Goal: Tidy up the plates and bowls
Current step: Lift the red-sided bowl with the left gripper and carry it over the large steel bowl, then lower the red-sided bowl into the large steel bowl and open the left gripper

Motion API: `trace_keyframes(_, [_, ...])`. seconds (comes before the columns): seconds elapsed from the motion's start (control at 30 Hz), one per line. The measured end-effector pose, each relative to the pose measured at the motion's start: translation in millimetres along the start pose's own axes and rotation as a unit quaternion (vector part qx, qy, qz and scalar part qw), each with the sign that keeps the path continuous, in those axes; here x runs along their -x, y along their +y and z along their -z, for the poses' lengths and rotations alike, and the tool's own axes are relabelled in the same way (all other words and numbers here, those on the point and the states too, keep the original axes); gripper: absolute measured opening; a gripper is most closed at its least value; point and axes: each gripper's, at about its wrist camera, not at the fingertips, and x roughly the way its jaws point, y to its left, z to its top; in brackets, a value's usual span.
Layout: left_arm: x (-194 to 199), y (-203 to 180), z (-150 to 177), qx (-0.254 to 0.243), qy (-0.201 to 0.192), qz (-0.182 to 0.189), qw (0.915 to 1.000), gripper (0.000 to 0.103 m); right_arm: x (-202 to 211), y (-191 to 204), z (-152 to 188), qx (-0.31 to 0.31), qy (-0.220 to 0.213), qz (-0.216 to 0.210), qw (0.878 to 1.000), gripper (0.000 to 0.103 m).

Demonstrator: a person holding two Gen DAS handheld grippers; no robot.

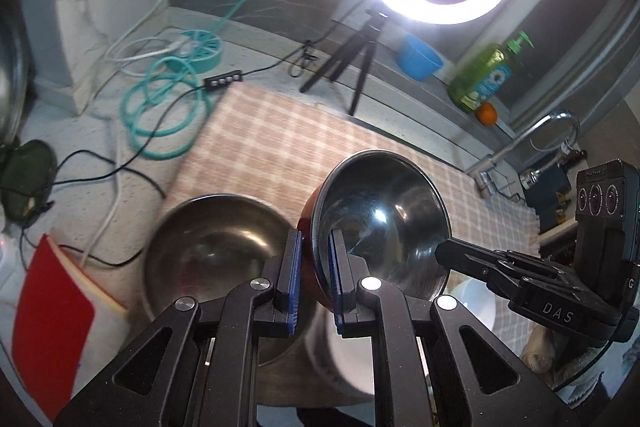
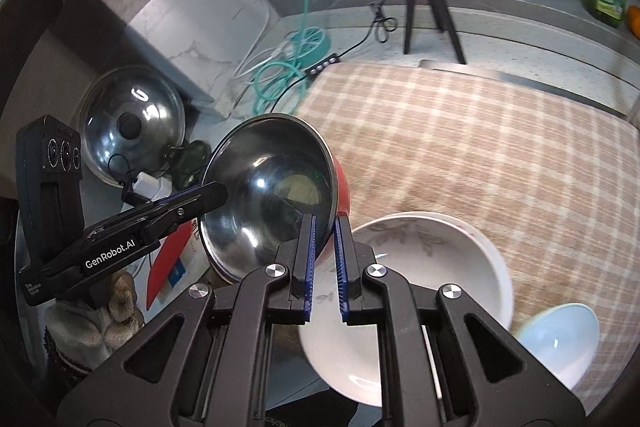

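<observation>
A bowl with a steel inside and red outside [image 1: 380,219] is held tilted in the air by both grippers. My left gripper [image 1: 316,247] is shut on its near rim. My right gripper [image 2: 325,227] is shut on the opposite rim of the same bowl [image 2: 272,195]. A larger steel bowl [image 1: 216,247] sits on the counter below left. A white plate with a leaf pattern [image 2: 420,259] and a pale blue bowl [image 2: 560,339] sit on the checked cloth [image 2: 480,147] below the right gripper.
A steel pot lid [image 2: 132,127] leans at the wall. A red book [image 1: 52,311], coiled teal cable [image 1: 168,107], tripod [image 1: 352,59] with ring light, blue tub [image 1: 418,57], green soap bottle [image 1: 484,75] and faucet [image 1: 532,143] surround the cloth.
</observation>
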Motion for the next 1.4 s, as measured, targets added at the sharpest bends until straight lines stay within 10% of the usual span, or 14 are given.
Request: trace_keyframes(1.4, [-34,72,27,-0.01,0.07,-0.113,0.9911,0.011,-109,47,12,0.073,0.101,0.064,0.99,0.012])
